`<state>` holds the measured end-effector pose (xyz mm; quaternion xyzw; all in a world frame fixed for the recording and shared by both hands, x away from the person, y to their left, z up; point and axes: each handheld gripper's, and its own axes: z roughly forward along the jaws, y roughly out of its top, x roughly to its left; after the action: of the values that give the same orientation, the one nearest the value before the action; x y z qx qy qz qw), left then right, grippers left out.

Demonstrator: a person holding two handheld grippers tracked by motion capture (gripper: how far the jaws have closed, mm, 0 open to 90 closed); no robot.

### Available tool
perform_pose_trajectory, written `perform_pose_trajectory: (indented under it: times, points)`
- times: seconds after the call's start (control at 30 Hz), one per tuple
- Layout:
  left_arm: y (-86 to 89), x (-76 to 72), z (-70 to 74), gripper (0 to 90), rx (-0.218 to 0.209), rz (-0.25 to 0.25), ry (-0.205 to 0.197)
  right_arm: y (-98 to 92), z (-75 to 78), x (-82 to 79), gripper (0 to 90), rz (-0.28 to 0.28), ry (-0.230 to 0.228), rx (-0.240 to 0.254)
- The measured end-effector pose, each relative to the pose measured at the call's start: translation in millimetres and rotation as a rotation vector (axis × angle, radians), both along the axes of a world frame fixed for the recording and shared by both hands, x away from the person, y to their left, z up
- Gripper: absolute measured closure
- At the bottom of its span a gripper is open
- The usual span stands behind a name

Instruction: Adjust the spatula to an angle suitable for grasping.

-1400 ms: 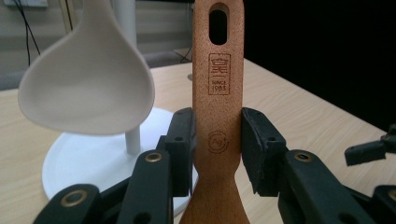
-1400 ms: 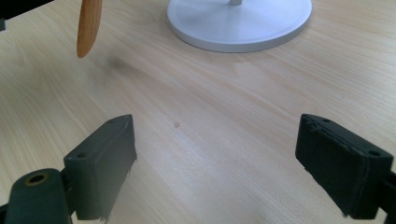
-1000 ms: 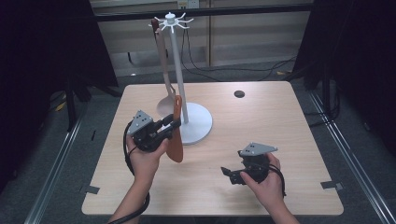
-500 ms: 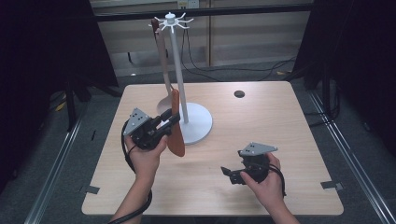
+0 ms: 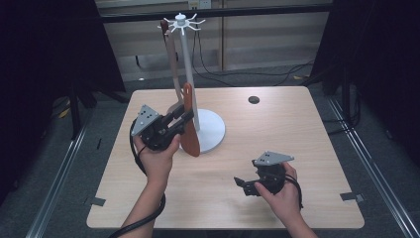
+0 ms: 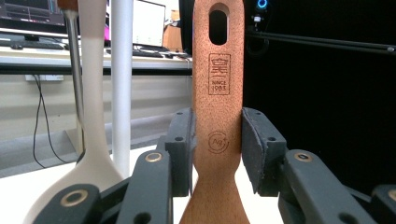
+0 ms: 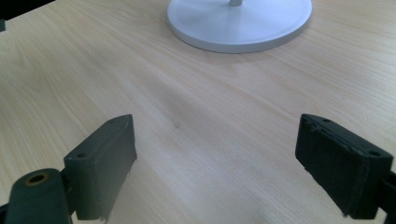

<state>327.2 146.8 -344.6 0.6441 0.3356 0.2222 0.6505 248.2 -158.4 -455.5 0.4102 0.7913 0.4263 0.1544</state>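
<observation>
A brown wooden spatula point(image 5: 188, 120) stands upright in the air beside the white utensil stand point(image 5: 185, 74), blade down. My left gripper point(image 5: 184, 119) is shut on its handle. In the left gripper view both pads press the spatula point(image 6: 218, 93) below its hanging hole, with the stand's pole point(image 6: 122, 79) and a pale hanging spoon point(image 6: 91, 93) to the left. That spoon point(image 5: 173, 64) hangs from a hook at the stand's top. My right gripper point(image 5: 243, 185) rests low over the table near the front, open and empty; its view shows bare wood between the right gripper point(image 7: 217, 163) pads.
The stand's round white base point(image 5: 210, 131) sits mid-table, seen too as the base point(image 7: 240, 21) ahead of the right gripper. A small dark disc point(image 5: 253, 99) lies at the back right of the wooden table point(image 5: 307, 148). Cables run on the floor behind.
My left gripper has lifted the spatula a little higher beside the stand. The right hand and its gripper have stayed put.
</observation>
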Motion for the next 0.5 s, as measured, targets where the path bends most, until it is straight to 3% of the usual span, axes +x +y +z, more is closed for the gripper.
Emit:
perform_pose_trajectory:
  times: [0.2, 0.23, 0.43, 0.5]
  points:
    - [-4.5, 5.1, 9.0, 65.9, 0.003, 0.033, -0.008, -1.2, 0.0, 0.2, 11.7, -0.003, -0.001, 0.006]
    - [-6.1, 5.5, 10.5, 65.9, -0.014, 0.048, -0.007, -1.7, 0.3, 0.2, 11.7, -0.002, -0.002, 0.002]
    - [-6.6, 9.3, 21.0, 65.9, -0.007, 0.076, -0.019, -1.6, 0.7, 0.2, 11.6, 0.000, -0.001, 0.003]
    - [-6.6, 10.8, 25.5, 65.9, 0.013, 0.085, -0.025, -1.4, 0.8, 0.2, 11.7, 0.000, -0.001, 0.004]
